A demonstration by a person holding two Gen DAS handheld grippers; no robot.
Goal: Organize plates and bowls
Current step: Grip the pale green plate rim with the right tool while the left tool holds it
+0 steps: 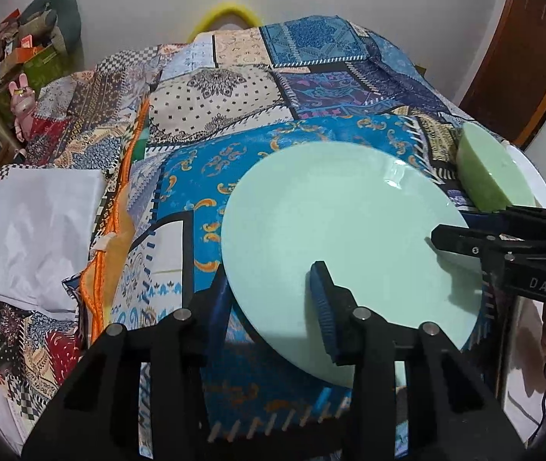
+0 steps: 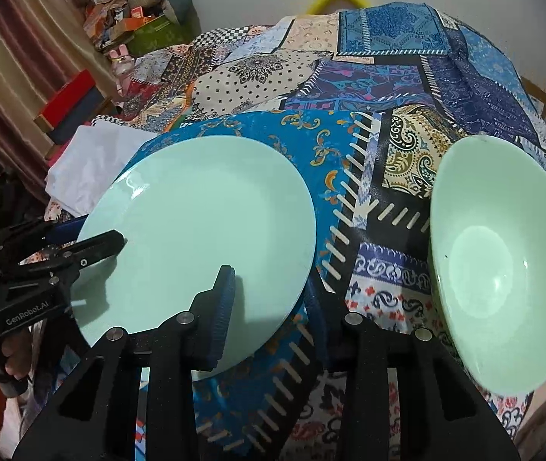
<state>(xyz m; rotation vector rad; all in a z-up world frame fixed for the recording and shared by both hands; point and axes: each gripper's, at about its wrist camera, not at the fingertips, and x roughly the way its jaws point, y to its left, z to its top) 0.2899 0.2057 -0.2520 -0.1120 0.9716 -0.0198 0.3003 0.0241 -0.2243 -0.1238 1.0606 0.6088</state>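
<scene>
A: Left wrist view: the mint-green plate (image 1: 334, 238) lies on the patchwork cloth (image 1: 234, 88) over the surface, and the left claw (image 1: 273, 299) straddles its near rim, one finger under the edge, one on top.

B: Clamped?

A: It looks clamped on the rim. The right claw (image 2: 269, 299) bites the opposite edge the same way.

B: How will it handle?

A: My guess is glazed ceramic or glass: stiff, fairly heavy, slick and breakable. The rim is the only hold, so both claws should lift level together.

B: And the bowl?

A: The green bowl (image 2: 503, 269) sits apart on the cloth to the right, untouched.
</scene>
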